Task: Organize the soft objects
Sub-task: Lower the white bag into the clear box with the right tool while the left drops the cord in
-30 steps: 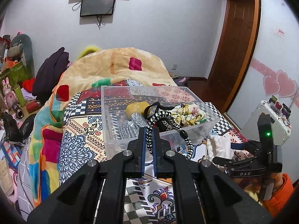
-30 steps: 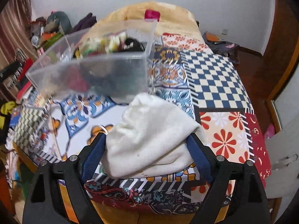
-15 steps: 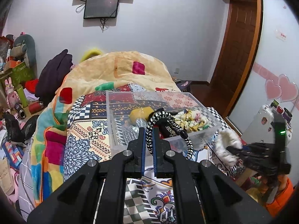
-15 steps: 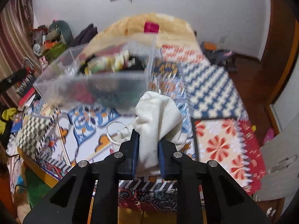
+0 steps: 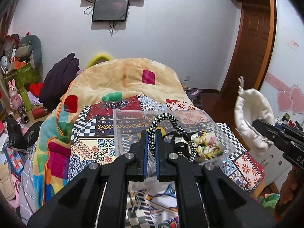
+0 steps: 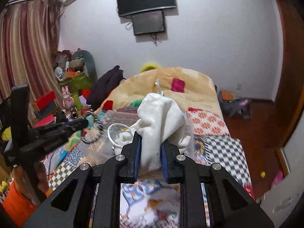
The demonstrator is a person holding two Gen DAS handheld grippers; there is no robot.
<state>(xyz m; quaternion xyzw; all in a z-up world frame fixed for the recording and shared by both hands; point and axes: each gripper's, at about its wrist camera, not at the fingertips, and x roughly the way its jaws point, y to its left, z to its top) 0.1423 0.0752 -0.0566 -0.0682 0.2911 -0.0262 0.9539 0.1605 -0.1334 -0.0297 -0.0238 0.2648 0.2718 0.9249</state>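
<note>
My left gripper is shut on a black-and-white braided cord that loops up over the clear plastic box on the bed. The box holds a floral scrunchie, a yellow item and black straps. My right gripper is shut on a white drawstring pouch and holds it in the air above the bed; it also shows in the left wrist view at the right. The left gripper appears in the right wrist view with the cord.
The bed has a patchwork quilt and a beige blanket. Cluttered shelves with toys stand at the left. A wooden door is at the right. Two screens hang on the wall.
My right gripper closed on the white pouch and lifted it off the bed, well into the air. My left gripper rose a little with the cord still in it.
</note>
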